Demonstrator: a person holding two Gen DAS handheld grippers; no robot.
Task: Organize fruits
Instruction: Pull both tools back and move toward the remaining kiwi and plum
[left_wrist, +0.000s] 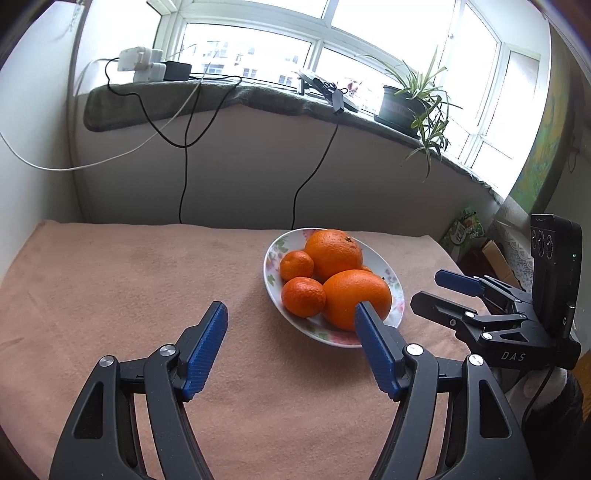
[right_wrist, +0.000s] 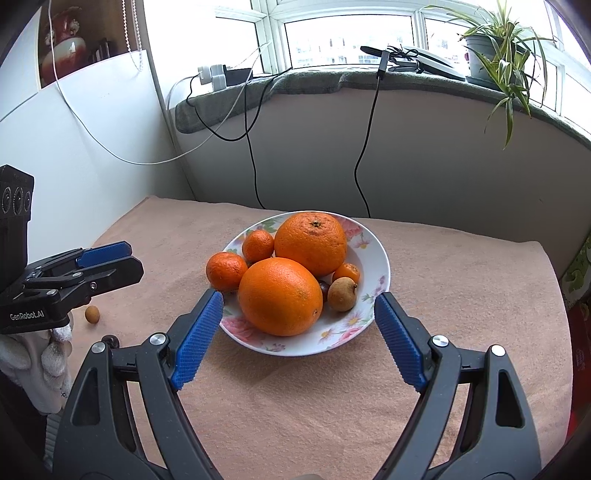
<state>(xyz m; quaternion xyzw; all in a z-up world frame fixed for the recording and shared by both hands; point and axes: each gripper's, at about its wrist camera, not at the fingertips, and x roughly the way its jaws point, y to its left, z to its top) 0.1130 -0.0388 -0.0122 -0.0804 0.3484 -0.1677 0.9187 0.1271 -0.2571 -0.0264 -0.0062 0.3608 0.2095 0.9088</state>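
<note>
Oranges (right_wrist: 280, 295) are heaped on a floral plate (right_wrist: 376, 258); both the left gripper (left_wrist: 290, 321) and right gripper (right_wrist: 299, 306) are held apart, empty.

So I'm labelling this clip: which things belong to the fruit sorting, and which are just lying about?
Job:
floral plate
two big oranges
mandarins
brown fruit
stray fruit on cloth

Lying about:
potted plant
chargers
cables

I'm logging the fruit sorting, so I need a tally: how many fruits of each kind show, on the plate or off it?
Large oranges: 2
Mandarins: 2
Kumquat: 1
Brown longan-like fruits: 2, one on the plate, one on the cloth
Small dark fruits: 2
Total: 9
</note>
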